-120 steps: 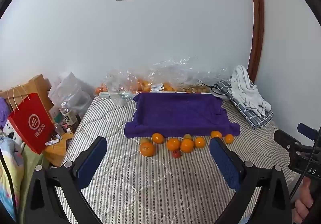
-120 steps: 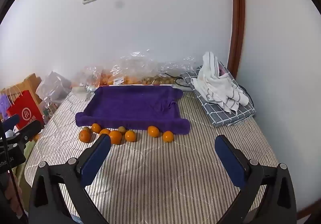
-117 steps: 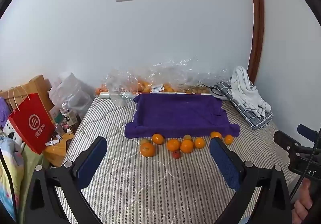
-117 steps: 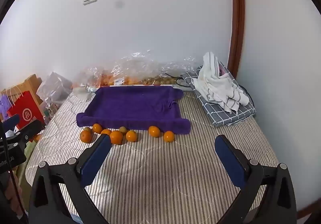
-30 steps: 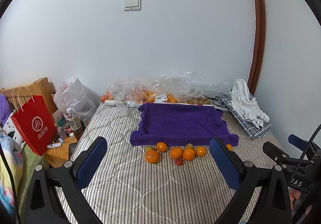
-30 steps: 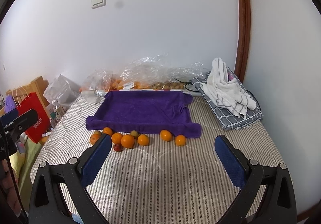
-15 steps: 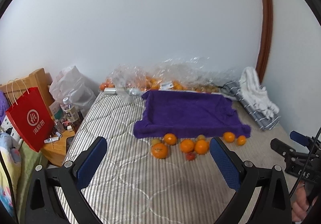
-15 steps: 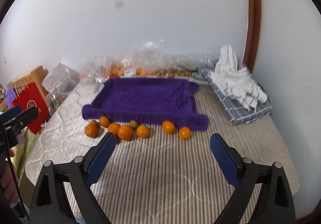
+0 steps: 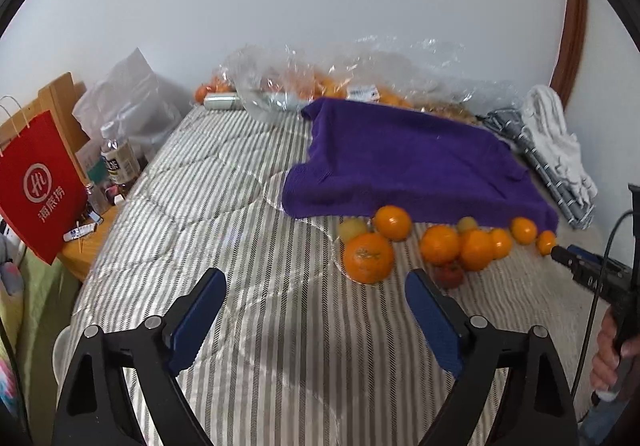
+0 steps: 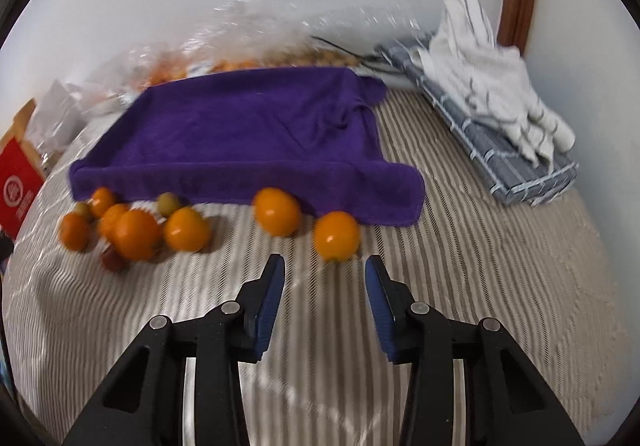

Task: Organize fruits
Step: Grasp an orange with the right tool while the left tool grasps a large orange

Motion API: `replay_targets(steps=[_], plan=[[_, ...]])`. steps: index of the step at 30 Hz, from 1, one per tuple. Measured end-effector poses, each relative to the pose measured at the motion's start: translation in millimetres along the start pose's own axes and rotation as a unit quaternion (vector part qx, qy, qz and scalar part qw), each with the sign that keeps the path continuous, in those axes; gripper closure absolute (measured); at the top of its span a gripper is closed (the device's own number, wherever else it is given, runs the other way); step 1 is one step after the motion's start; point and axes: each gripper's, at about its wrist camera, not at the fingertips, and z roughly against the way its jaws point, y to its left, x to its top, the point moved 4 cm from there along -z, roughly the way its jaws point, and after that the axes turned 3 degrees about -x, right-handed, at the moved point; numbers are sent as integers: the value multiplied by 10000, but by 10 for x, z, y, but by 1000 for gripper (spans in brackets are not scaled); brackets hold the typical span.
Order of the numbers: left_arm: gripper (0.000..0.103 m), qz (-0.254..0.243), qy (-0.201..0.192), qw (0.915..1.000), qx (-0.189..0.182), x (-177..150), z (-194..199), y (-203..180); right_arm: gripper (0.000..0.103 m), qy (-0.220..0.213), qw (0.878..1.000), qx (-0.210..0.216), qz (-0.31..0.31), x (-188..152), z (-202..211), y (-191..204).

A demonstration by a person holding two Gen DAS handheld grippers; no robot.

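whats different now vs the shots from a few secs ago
Both grippers have come down and forward toward the fruit row. The right gripper has narrowed its jaws, still open, and lines up just short of the rightmost orange without touching it. The left gripper is still wide open, nearest the big orange. Nothing has been grasped. The fruits and the purple towel lie where they were.

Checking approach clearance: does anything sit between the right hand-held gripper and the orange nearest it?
Nothing visible does. The right hand-held gripper is open just short of the nearest orange, with only bare striped bedding between them. The purple towel lies beyond the orange.
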Motion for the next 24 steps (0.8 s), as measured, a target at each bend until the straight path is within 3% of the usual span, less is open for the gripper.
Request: replay_targets(steps=[7,12,19,22,24], plan=[[24,138,402,9982,-414,2,-382,-57,62,291,9995,57,-95,89,-420,-20],[29,66,430,9975,-565,59,-548,-133,72,111,9999,1,-15,124,-455,18],[37,106,588,9957,-705,24,-786,-208,72,107,9998,156,-29,68,-383,9],[48,178,570,9958,-697,24,-850,-195,72,57,9997,240,-59,23,-310,-12],[64,169,527,9957,-747,24,-849,-201,72,55,9997,222,-98,-4,-290,-23]])
